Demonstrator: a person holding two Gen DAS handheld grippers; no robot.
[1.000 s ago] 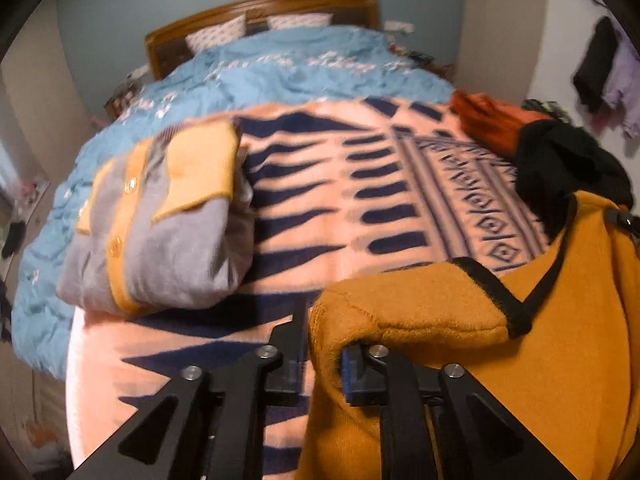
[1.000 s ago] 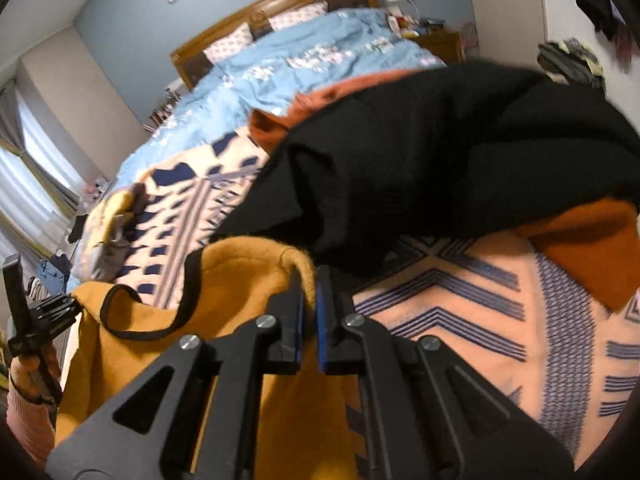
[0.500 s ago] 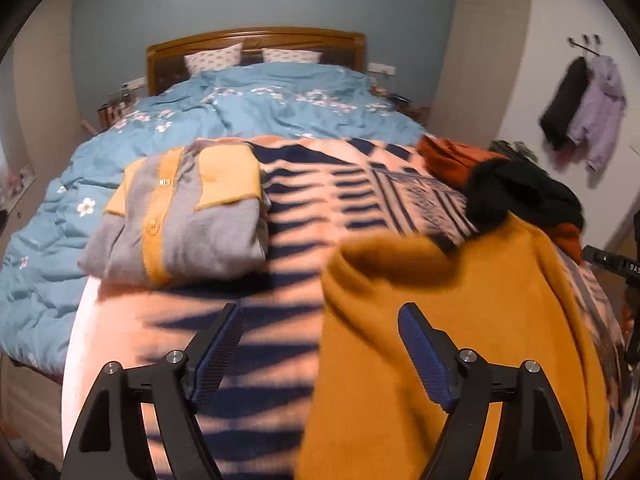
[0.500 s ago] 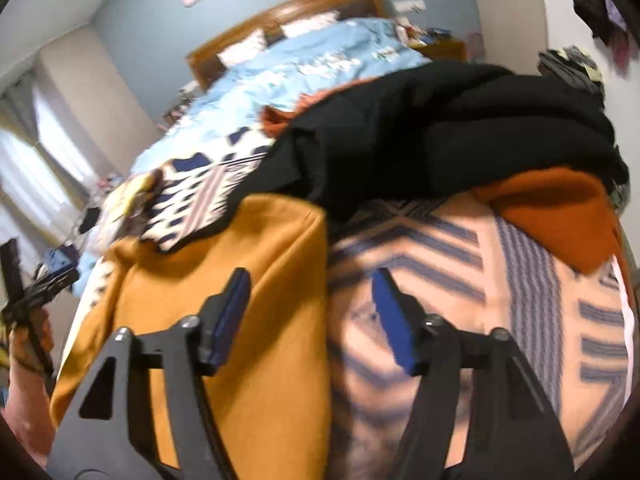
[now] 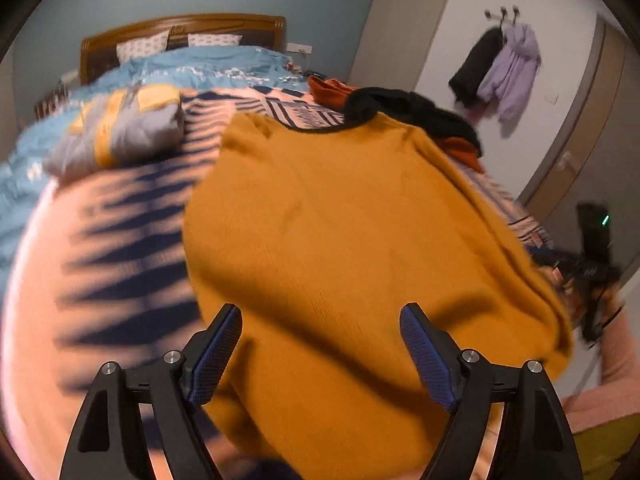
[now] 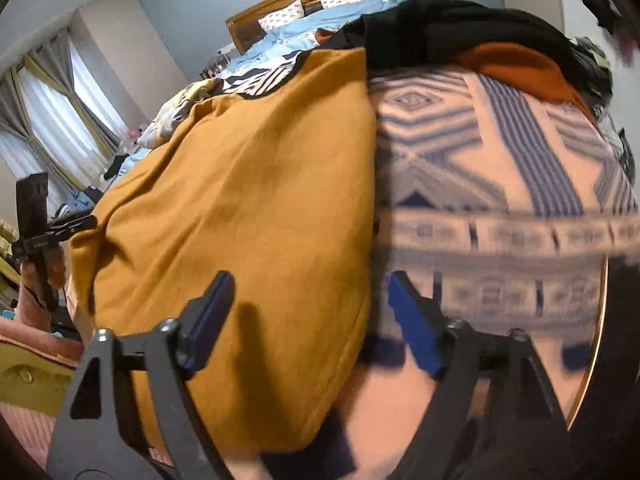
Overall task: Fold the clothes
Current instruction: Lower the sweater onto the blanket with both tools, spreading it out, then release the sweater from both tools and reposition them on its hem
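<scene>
Mustard sweater (image 5: pixel 360 240) lies lengthwise, neckline toward headboard (image 5: pixel 180 26); both grippers spread, empty.

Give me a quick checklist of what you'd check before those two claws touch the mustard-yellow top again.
1. Left claw open, nothing pinched: ok, both pads clear of the fabric.
2. Right claw open, nothing pinched: ok, though its jaws are still opening.
3. Mustard top spread flat on the patterned blanket: ok, only soft ripples show.
4. Neckline end free of other laundry: not ok, the black garment lies right at the collar; whether it overlaps, cannot tell.
5. Folded grey-and-yellow cardigan clear of the work area: ok, it sits apart on the left.
6. Sleeves laid out or tucked under: cannot tell, none are visible.
</scene>
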